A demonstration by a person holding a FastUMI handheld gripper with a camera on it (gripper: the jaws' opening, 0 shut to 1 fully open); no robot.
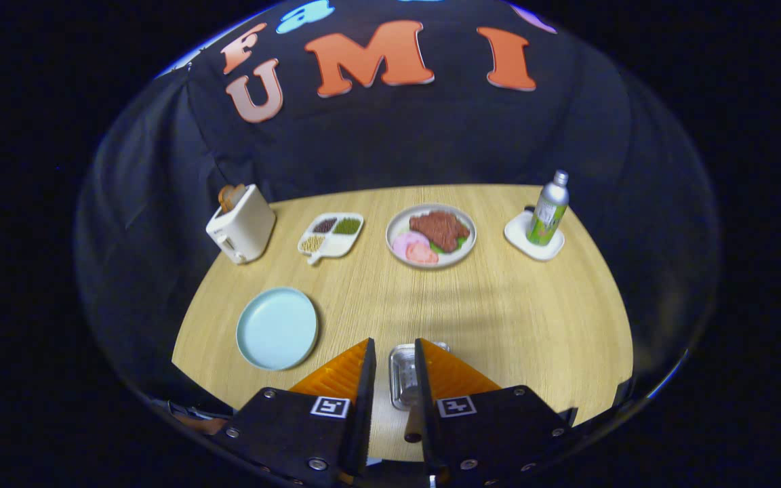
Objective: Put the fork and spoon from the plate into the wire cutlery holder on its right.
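Gripper view: fingers (395, 352) narrowly parted over 1 holder (402, 379); 1 empty plate (276, 328).

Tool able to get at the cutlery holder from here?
Likely yes: the cutlery holder sits just below the tool, seen in the gap between its fingers, nothing blocking. A brown handle hangs by one finger.

The table (512, 318) is pale yellow wood with fine straight grain, and the near left plate (276, 328) on it is plain light blue. Far left, the toaster (241, 224) is cream with brown toast; the white divided dish (331, 235) beside it holds 3 fills, dark brown, green and tan. The grey plate (431, 235) carries reddish-brown, pink and green food, the far right bottle (548, 209) is silver with a green label on a white coaster (533, 238), and the metal holder (403, 374) between the gripper (394, 356) fingers looks silvery, though mostly hidden.
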